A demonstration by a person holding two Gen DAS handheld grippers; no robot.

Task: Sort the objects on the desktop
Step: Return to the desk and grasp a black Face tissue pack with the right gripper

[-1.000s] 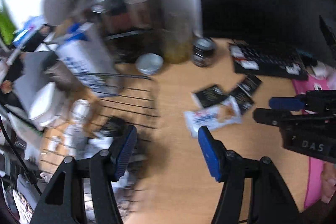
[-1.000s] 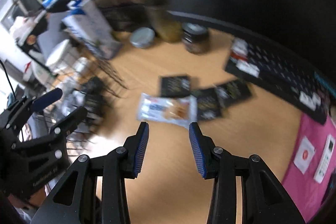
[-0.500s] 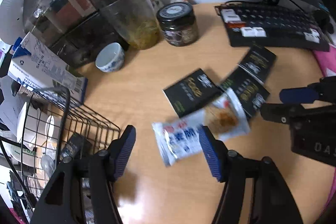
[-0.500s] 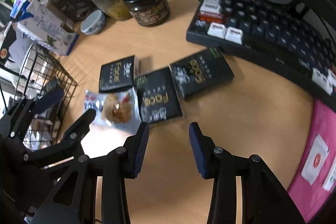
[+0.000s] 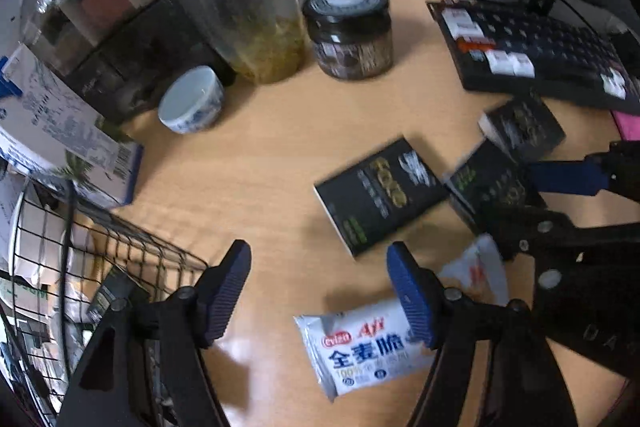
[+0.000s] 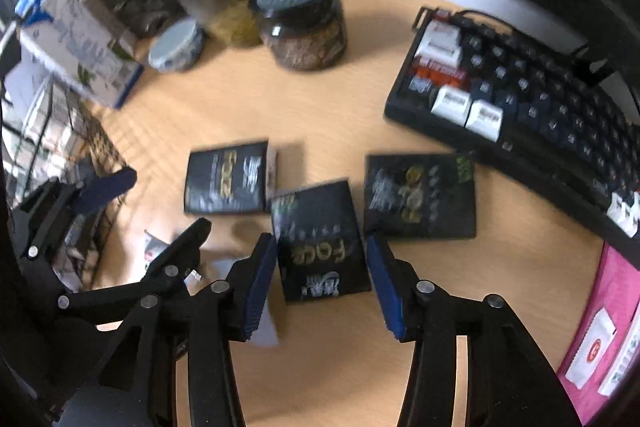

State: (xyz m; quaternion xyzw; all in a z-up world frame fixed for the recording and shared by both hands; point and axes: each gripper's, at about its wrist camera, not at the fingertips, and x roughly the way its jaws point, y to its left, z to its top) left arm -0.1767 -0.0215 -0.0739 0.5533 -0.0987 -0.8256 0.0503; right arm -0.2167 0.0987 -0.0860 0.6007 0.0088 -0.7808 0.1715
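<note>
Black packets lie on wooden desk beside keyboard.

My desk is smooth pale wood with a slight sheen. The white snack bag is glossy plastic film, the basket thin black wire, the jar shiny glass, my finger pads ribbed blue rubber.
</note>
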